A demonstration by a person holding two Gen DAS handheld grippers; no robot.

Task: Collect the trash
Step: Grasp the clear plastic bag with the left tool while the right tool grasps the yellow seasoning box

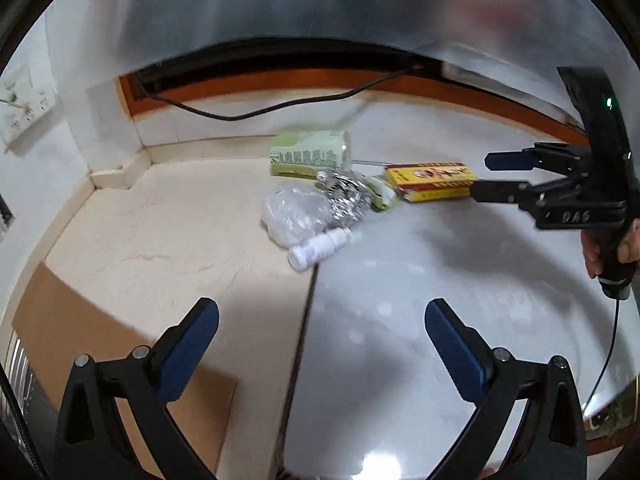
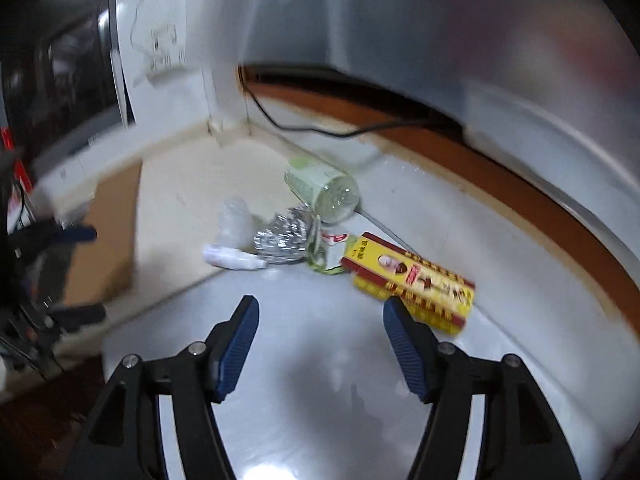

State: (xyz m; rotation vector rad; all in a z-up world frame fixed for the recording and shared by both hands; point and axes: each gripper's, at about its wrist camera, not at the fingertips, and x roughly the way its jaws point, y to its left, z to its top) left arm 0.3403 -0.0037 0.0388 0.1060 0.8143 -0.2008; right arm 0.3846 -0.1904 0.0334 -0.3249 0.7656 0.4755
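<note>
A heap of trash lies on the floor: a green-labelled bottle (image 1: pixel 310 153) on its side, crumpled foil (image 1: pixel 344 198), a clear plastic bag (image 1: pixel 294 210), a small white bottle (image 1: pixel 318 249), a green-white wrapper (image 1: pixel 382 194) and a yellow-red box (image 1: pixel 434 181). My left gripper (image 1: pixel 322 332) is open and empty, well short of the heap. My right gripper (image 1: pixel 480 176) is open, its fingertips beside the yellow box. In the right wrist view the right gripper (image 2: pixel 318 322) is open, the yellow box (image 2: pixel 416 284) by its right finger, the foil (image 2: pixel 284 242) and green bottle (image 2: pixel 324 192) ahead.
A brown cardboard sheet (image 1: pixel 100 340) lies at the left on the beige floor (image 1: pixel 160 240). A black cable (image 1: pixel 256 110) runs along the back wall. A white sheet (image 1: pixel 440 300) covers the right floor. A wall socket (image 1: pixel 24 104) is at far left.
</note>
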